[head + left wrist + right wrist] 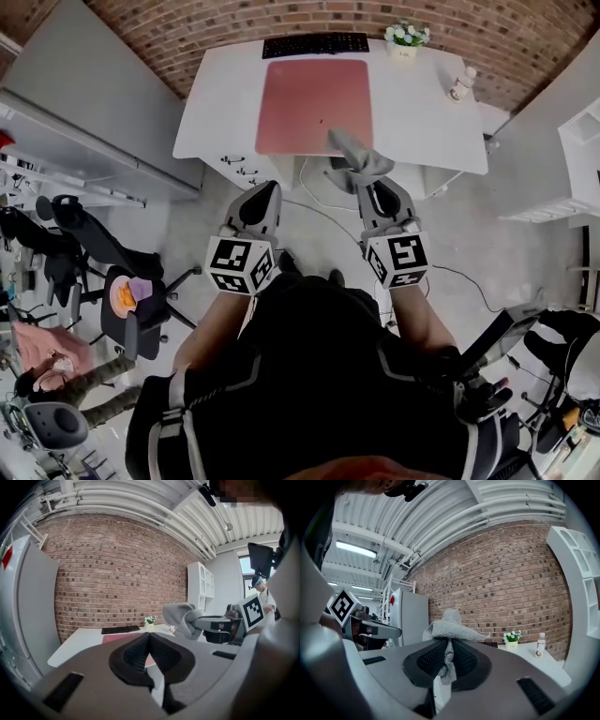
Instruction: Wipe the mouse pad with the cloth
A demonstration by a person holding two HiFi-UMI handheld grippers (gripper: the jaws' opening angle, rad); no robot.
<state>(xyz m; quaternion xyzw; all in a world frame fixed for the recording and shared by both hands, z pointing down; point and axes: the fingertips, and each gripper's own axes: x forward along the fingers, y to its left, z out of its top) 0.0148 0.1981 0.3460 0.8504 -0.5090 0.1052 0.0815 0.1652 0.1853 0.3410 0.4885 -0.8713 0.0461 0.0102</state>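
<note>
Room: brick wall [187,28] at the back and grey floor [319,234] under both grippers. Only the gripper views catch the white ceiling [140,503] with its pipes.
Desk [422,122]: white, pushed up against the brick, seen from steeply above in the head view.
Shelf unit [199,585]: white with open compartments, off the desk's right end. The left gripper view shows it upright.
Mouse pad [314,103]: red, lying flat mid-desk, its far edge just beside the keyboard.
Keyboard [315,43]: black, at the back by the wall.
Left gripper [265,192]: jaws pressed together, tips meeting. It's held over the floor, short of the desk.
Right gripper [367,183]: jaws pinching the cloth, level with the left one and near it.
Cloth [449,625]: grey and knit-textured, bunched above the jaws with a tail hanging down between them. In the head view it sits over the desk's near edge by the pad's near-right corner. The left gripper view shows it up in the air, apart from the pad.
Flower pot [403,52]: small and pale, holding white flowers with green leaves, back-right of the pad.
Bottle [460,84]: small, upright, white-capped, well right of the pad.
</note>
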